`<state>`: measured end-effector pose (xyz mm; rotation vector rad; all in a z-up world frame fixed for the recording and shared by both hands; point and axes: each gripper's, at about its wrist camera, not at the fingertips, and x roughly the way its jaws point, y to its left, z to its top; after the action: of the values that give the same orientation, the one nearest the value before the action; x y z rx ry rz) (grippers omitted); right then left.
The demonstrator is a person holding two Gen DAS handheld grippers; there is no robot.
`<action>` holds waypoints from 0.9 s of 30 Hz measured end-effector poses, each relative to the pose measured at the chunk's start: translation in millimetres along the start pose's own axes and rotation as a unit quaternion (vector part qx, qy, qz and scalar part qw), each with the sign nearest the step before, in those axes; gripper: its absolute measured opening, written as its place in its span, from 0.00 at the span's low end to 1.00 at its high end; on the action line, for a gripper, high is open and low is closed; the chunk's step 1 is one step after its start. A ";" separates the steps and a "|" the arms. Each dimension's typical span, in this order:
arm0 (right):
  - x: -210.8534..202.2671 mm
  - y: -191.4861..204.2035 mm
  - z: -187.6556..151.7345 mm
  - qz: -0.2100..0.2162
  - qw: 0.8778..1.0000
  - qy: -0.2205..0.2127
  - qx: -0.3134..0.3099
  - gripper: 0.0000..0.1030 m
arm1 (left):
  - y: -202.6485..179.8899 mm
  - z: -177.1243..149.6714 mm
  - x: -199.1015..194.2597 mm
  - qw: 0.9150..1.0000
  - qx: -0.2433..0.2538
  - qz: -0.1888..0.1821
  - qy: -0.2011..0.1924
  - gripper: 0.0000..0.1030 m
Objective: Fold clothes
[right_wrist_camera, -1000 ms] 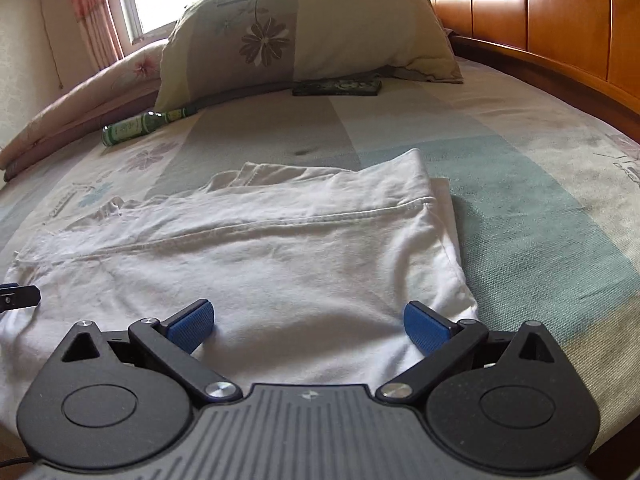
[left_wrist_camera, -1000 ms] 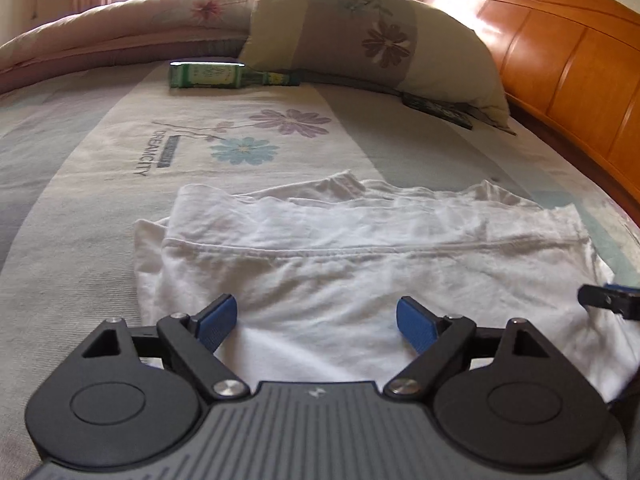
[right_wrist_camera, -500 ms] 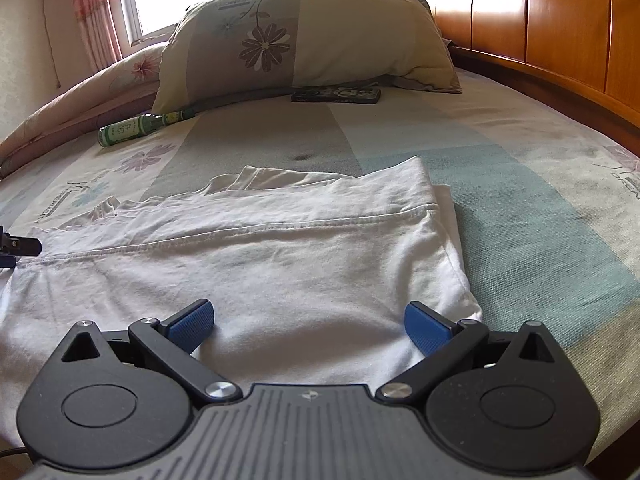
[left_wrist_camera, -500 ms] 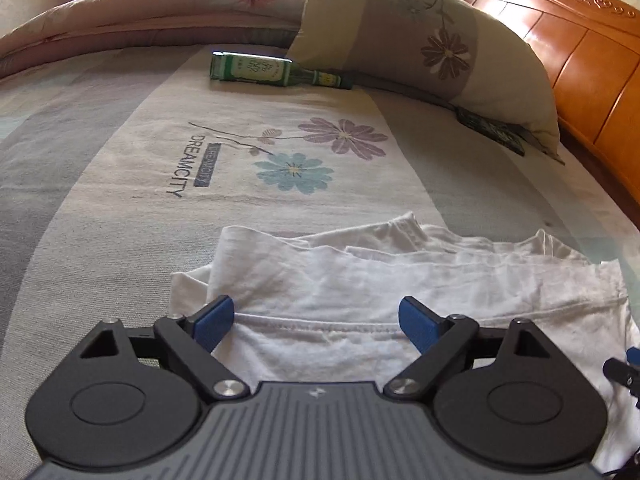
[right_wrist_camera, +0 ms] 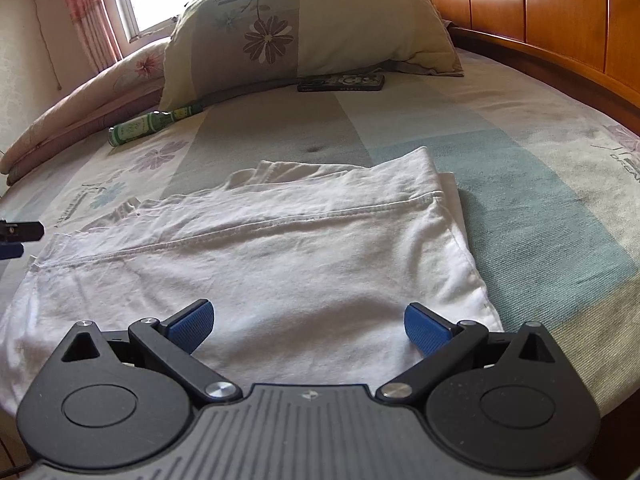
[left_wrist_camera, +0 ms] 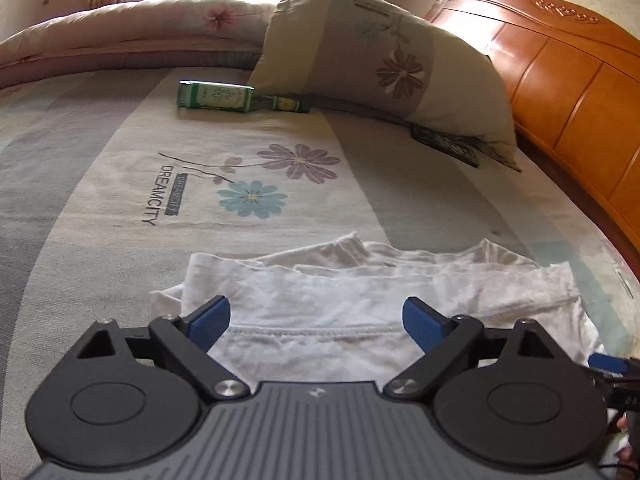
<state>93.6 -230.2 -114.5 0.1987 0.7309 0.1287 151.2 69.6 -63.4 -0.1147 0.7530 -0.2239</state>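
Observation:
A white garment (left_wrist_camera: 360, 300) lies folded flat on the bed, a stitched hem running across it. My left gripper (left_wrist_camera: 316, 320) hovers over the garment's left part with its blue pads wide apart; its jaws are opening and nothing sits between them. The same garment (right_wrist_camera: 260, 264) fills the right wrist view. My right gripper (right_wrist_camera: 310, 324) stands open over its near right corner, pads apart and gripping nothing. A tip of the right gripper shows at the left wrist view's right edge, and a tip of the left gripper shows at the right wrist view's left edge.
A green bottle (left_wrist_camera: 224, 98) lies on the flowered bedsheet (left_wrist_camera: 120, 200) beyond the garment. A big flowered pillow (left_wrist_camera: 384, 64) leans at the head, with a dark flat object (right_wrist_camera: 342, 83) in front of it. A wooden headboard (left_wrist_camera: 580, 92) runs along the right. A folded quilt (left_wrist_camera: 120, 36) lies at the far side.
The left gripper has risen and drawn back toward the garment's left part, so less cloth and more bedsheet show. Its pads spread slightly wider. The right gripper stayed almost still.

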 end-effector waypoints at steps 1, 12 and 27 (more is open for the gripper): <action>-3.3 5.7 -0.6 0.006 1.000 -0.002 -0.005 1.00 | -5.5 -8.1 -3.9 1.000 0.008 0.000 0.007 0.91; -1.7 33.6 -14.2 -0.019 0.998 0.063 -0.023 1.00 | 5.1 -59.1 -44.5 1.000 -0.003 0.009 0.026 0.90; -36.8 83.6 -15.9 0.017 0.996 0.052 -0.071 1.00 | 13.4 -100.9 -73.4 0.996 -0.024 -0.067 0.045 0.91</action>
<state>51.8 -153.5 -83.4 0.0689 0.8195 0.2239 31.9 98.1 -90.3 -0.2026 0.8425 -0.3392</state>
